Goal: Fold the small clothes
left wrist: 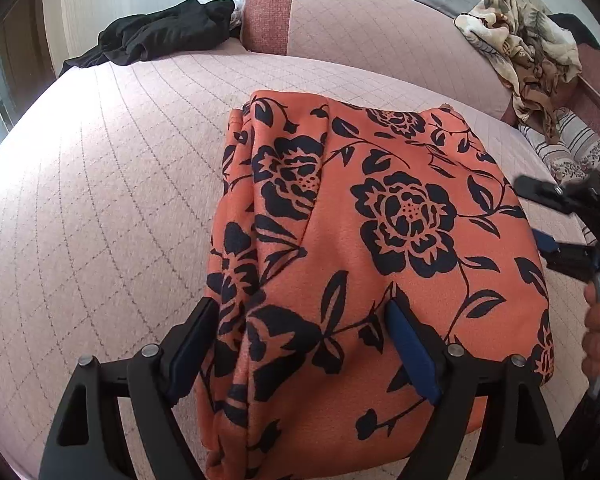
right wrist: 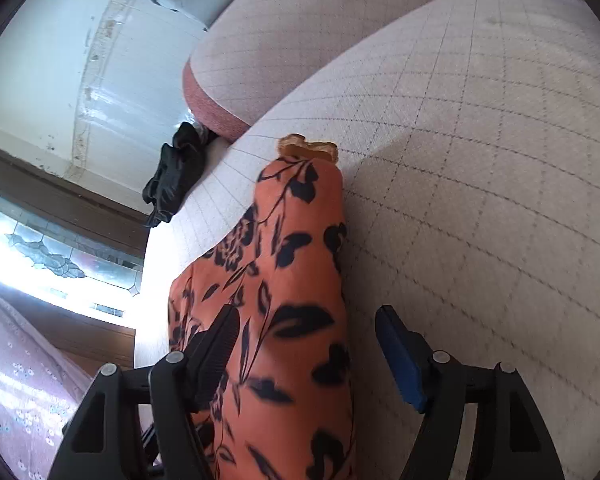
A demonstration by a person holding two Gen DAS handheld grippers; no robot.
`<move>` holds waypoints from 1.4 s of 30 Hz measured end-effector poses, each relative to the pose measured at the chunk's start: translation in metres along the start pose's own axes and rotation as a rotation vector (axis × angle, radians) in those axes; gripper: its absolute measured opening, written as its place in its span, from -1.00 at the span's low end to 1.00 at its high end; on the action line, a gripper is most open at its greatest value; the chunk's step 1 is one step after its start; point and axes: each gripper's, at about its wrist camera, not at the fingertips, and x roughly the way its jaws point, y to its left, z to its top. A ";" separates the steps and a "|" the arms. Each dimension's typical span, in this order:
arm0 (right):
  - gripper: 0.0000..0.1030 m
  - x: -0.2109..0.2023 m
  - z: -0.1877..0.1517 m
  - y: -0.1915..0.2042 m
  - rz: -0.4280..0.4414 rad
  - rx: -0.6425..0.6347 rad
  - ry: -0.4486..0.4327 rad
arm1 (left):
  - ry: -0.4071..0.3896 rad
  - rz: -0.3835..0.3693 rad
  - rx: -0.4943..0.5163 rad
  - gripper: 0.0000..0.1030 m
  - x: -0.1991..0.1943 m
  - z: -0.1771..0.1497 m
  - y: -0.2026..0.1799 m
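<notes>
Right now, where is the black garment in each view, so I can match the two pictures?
Left wrist: black garment lies upper left, at the bed's far edge.
Right wrist: black garment appears left of centre, beside the pillow.
Shared landmark: the reddish pillow end beside it.

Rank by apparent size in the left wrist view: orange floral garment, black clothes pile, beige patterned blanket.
1. orange floral garment, by far, though nearest the camera.
2-3. black clothes pile and beige patterned blanket look alike; not ranked.
</notes>
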 end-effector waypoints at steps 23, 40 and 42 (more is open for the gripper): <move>-0.35 -0.020 -0.098 0.017 -0.070 -0.143 0.191 | 0.011 -0.016 -0.047 0.69 -0.005 0.001 0.012; 0.23 -0.010 -0.064 0.095 -0.053 -0.327 0.050 | 0.027 -0.153 -0.184 -0.13 -0.044 -0.008 0.054; 0.23 0.004 -0.069 0.087 -0.025 -0.289 0.094 | -0.050 -0.162 -0.196 0.41 -0.057 0.015 0.058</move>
